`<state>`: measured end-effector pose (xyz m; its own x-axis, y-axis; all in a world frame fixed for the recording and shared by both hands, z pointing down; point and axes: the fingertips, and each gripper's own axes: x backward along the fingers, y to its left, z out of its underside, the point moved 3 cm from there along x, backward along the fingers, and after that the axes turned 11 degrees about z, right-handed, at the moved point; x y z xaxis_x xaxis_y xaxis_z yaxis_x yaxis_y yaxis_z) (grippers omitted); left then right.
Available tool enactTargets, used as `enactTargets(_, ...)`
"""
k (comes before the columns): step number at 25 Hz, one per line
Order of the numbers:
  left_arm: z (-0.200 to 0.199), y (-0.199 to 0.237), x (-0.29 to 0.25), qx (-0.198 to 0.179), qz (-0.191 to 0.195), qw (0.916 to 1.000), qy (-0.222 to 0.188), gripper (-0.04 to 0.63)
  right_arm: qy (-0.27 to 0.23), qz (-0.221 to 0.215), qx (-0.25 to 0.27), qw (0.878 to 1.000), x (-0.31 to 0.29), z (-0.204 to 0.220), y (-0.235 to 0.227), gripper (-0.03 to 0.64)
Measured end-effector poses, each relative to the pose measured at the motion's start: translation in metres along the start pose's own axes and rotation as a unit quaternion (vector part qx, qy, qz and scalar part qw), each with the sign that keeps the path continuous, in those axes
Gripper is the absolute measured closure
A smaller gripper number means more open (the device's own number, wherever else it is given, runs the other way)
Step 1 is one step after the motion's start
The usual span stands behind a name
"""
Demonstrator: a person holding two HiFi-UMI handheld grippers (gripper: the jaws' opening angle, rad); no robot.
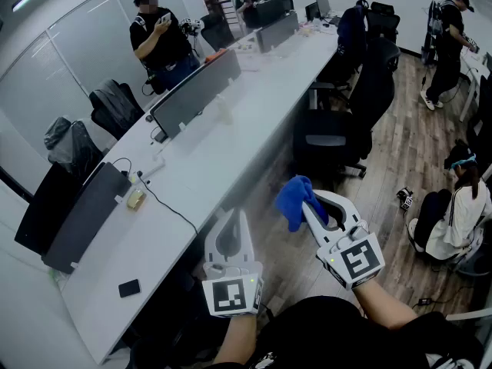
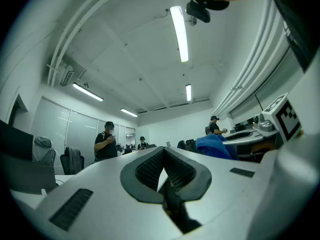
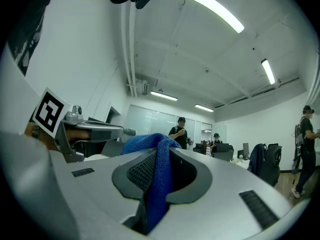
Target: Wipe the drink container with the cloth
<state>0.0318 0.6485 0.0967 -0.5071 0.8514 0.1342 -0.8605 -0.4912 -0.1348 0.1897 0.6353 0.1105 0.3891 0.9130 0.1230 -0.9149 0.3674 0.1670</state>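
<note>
A blue cloth [image 1: 294, 201] hangs bunched from my right gripper [image 1: 311, 204], which is shut on it and held level over the floor beside the desk. In the right gripper view the cloth [image 3: 158, 184] is pinched between the ribbed pads and spills over the tips. My left gripper [image 1: 231, 220] is held just left of it, shut with nothing between its fingers; its pads [image 2: 150, 168] meet in the left gripper view, where the cloth [image 2: 215, 146] shows off to the right. I cannot make out a drink container in any view.
A long white desk [image 1: 254, 91] with grey divider panels [image 1: 196, 91] runs away at the left, a black phone [image 1: 129, 287] near its front end. Black office chairs [image 1: 338, 141] stand ahead. One person crouches at the right [image 1: 457, 206]; others stand farther back.
</note>
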Motion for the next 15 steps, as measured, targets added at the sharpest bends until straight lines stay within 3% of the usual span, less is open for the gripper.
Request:
enactTargets(8,-0.001,-0.009,-0.004,0.001,0.0,1.0,-0.004,0.594,-0.014,-0.023,-0.003,1.0,0.005,-0.004,-0.002,0.565)
enactTargets(15,0.002,-0.012,0.01,-0.021,-0.035,0.9991,-0.009,0.594,0.01,-0.02,-0.012,1.0,0.014,0.018,-0.015,0.565)
